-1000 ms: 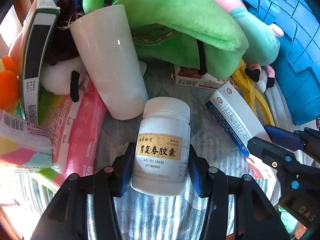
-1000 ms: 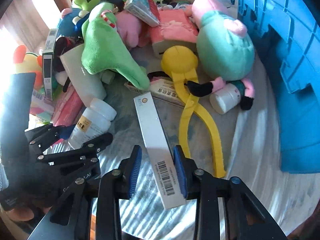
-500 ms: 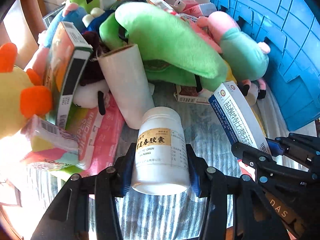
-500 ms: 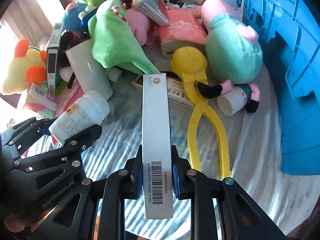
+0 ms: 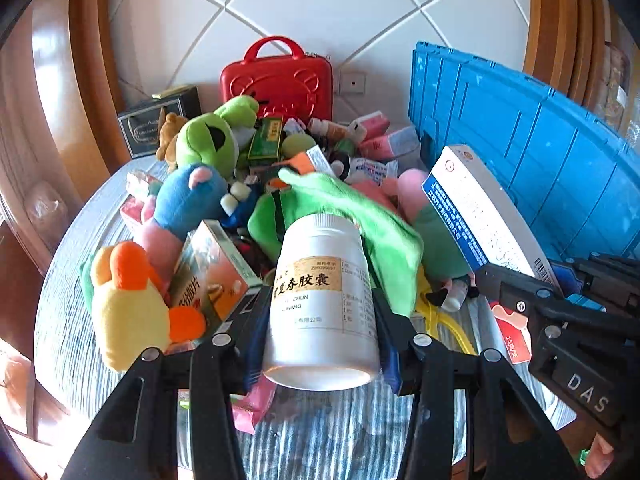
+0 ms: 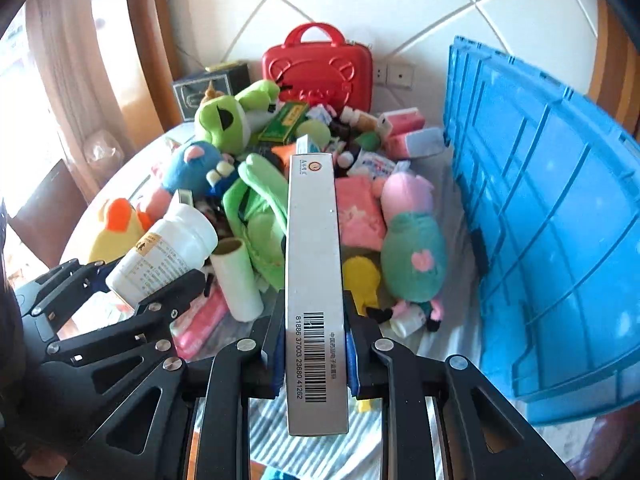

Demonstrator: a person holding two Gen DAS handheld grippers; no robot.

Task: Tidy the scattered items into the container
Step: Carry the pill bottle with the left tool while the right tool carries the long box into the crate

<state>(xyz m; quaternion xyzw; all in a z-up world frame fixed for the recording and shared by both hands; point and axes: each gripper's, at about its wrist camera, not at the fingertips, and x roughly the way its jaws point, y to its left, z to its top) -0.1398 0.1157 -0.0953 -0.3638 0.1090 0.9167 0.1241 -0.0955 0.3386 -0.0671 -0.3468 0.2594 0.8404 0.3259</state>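
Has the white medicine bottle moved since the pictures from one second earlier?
Yes. The white medicine bottle, clamped in the left gripper, went up: it lay beside the white tube on the cloth, now it hangs above the pile.

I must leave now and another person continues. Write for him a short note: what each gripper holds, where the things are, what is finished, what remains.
Left gripper: shut on the white medicine bottle, held in the air above the pile.
Right gripper: shut on the long flat medicine box, also held clear of the table.
Blue crate: stands on the right side of the table; its inside is not visible.
Done: both items picked up. Neither is in the crate yet.
Left: drop both in the crate, then clear the pile: green frog plush, pig plush, yellow chick plush, white cup, yellow tongs, many small boxes.
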